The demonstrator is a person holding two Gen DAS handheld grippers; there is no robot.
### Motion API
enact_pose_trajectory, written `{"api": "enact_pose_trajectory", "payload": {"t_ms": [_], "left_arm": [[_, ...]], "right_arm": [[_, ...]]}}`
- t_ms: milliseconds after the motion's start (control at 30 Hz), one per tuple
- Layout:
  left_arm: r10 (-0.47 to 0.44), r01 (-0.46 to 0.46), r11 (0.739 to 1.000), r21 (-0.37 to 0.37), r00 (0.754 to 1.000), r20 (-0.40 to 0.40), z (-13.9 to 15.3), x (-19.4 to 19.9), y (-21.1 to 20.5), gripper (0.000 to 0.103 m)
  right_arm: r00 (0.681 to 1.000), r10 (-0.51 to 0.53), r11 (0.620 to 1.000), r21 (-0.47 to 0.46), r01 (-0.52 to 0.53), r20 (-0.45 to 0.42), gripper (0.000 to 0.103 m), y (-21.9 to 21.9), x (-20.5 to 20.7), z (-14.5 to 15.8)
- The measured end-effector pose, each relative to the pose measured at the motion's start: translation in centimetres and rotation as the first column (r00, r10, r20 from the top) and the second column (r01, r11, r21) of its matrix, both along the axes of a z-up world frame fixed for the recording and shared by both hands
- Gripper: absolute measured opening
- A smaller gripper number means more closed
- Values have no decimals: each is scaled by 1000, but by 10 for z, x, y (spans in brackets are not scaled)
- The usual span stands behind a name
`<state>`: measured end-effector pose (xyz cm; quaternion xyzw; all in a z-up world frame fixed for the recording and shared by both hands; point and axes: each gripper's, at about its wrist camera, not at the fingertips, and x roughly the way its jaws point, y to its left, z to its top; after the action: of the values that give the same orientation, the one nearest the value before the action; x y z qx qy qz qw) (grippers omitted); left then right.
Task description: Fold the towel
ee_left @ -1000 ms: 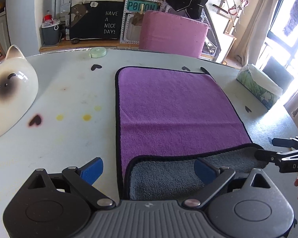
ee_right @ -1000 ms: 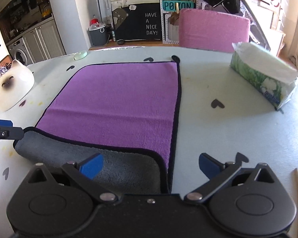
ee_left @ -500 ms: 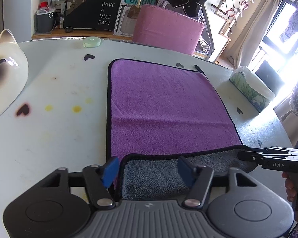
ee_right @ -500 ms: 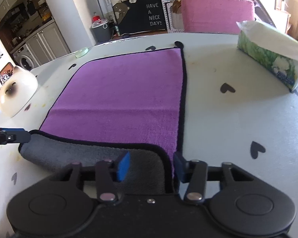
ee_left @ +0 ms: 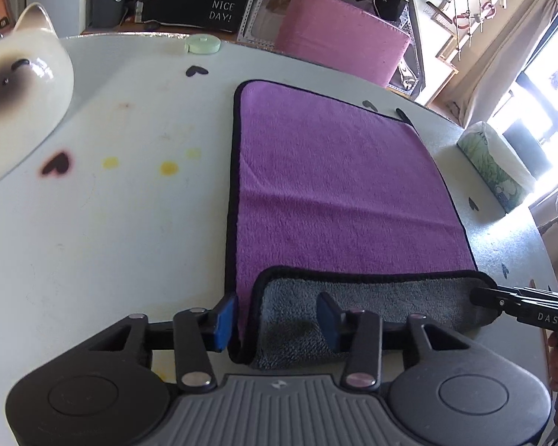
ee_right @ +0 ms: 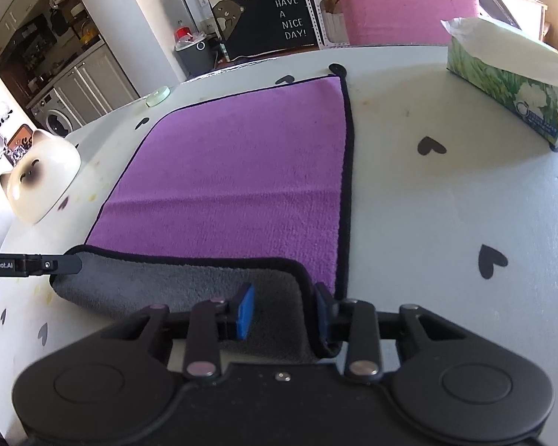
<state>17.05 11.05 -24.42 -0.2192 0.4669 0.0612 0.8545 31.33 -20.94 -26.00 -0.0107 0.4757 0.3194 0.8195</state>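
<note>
left gripper (ee_left: 275,319): half closed around near left corner of towel (ee_left: 338,193) | right gripper (ee_right: 284,310): half closed around near right corner

Left gripper (ee_left: 275,321) black with ribbed grey housing, blue pads, silver pivot screws, right gripper (ee_right: 283,310) all black, blue pads, thin cable at seven o'clock, "DAS" lettering

home — kitchen side | washing machine (ee_right: 57,120) | cabinets (ee_right: 93,78) | tissue box (ee_right: 509,85)
</note>
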Motion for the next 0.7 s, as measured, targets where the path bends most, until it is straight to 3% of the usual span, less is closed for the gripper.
{"api": "enact_pose_trajectory", "payload": {"t_ms": [367, 533, 700], "left_arm": [[7, -7, 1000, 17, 1000, -24, -2, 1, -1, 24], [-8, 10, 999, 34, 999, -39, -2, 1, -3, 7], [-15, 17, 999, 51, 999, -40, 2, 1, -6, 5]], "right_arm": [[1000, 16, 1000, -9, -16, -14, 22, -2, -2, -2], [1000, -6, 1000, -10, 6, -8, 10, -4, 0, 0], [1000, 2, 999, -37, -2, 8, 5, -4, -2, 4]]}}
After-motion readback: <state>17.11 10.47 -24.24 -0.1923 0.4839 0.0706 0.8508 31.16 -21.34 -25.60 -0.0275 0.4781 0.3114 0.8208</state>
